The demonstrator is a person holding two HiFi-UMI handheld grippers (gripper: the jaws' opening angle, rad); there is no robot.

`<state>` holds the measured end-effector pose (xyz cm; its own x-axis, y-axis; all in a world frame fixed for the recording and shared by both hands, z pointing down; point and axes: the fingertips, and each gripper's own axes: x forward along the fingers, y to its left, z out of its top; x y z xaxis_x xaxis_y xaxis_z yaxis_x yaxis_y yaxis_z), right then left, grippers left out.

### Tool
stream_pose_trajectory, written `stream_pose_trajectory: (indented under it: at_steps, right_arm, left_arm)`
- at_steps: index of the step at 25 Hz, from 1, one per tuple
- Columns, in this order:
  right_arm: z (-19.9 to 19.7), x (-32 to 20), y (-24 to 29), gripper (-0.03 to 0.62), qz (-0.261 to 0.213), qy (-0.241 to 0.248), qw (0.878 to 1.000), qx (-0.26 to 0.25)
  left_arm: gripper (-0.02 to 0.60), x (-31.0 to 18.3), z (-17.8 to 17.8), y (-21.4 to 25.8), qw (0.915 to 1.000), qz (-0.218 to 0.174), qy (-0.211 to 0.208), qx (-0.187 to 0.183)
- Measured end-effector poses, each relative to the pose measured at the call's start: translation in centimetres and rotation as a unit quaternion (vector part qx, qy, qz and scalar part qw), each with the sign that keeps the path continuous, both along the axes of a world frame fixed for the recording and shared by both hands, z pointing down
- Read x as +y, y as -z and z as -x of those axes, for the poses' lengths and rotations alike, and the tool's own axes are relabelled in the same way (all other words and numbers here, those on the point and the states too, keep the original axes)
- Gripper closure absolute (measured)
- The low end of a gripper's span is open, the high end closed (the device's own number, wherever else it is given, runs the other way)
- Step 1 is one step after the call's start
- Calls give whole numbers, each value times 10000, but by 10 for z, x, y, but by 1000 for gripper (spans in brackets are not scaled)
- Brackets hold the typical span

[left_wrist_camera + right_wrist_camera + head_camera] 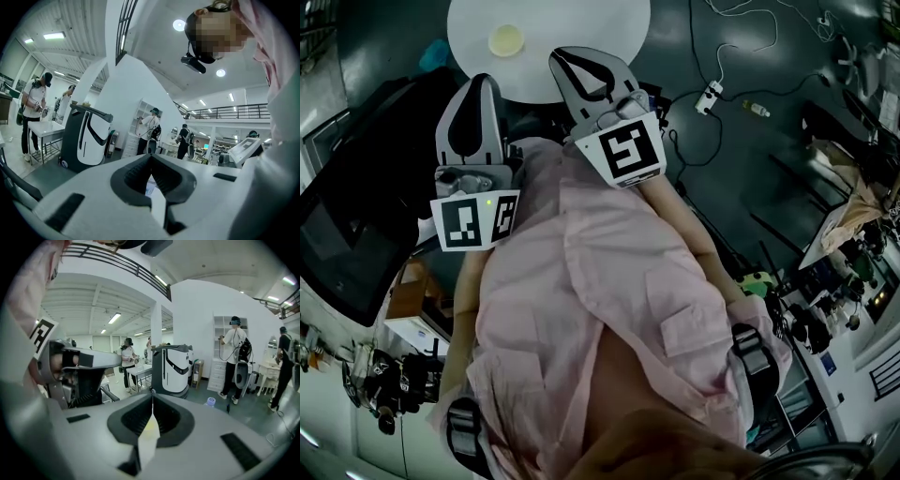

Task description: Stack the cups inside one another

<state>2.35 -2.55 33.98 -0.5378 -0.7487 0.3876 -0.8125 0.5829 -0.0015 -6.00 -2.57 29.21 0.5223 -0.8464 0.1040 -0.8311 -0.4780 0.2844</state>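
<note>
Seeing just one pale yellow round plastic cup (505, 39), mouth up on the round white table (581, 21), top of head view. Can't tell if single or already a nested stack. Holding left tool (478, 82) and right tool (558, 58) up in front of the pink shirt (581, 281), clear of the cup, not touching it. Both clamped fully closed, tips meeting, gripping nothing. Judging the cup: probably light, thin-walled, a bit squashy, apt to skate on the smooth top. Best to pinch the rim wall, one jaw inside, one outside, squeezing gently to avoid crushing.
</note>
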Motion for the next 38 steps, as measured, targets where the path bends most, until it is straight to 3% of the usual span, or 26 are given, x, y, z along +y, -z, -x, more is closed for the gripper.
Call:
stream_pose_trajectory:
  at_steps: [8, 14, 22, 38]
  right_arm:
    - [-10, 25, -4, 562, -102, 650, 9965, 507]
    - [-15, 31, -8, 562, -196, 832, 9952, 467]
    - [-11, 40, -11, 560, -135, 1075, 9936, 332]
    - [-11, 39, -16, 562, -74, 986, 9941, 441]
  left_arm:
    - [566, 21, -18, 5, 9990, -145, 390, -131]
    - [566, 35, -16, 2, 9966, -193, 778, -186]
    - [566, 42, -19, 4, 9957, -279, 847, -267]
    - [566, 43, -16, 5, 9958, -358, 824, -175]
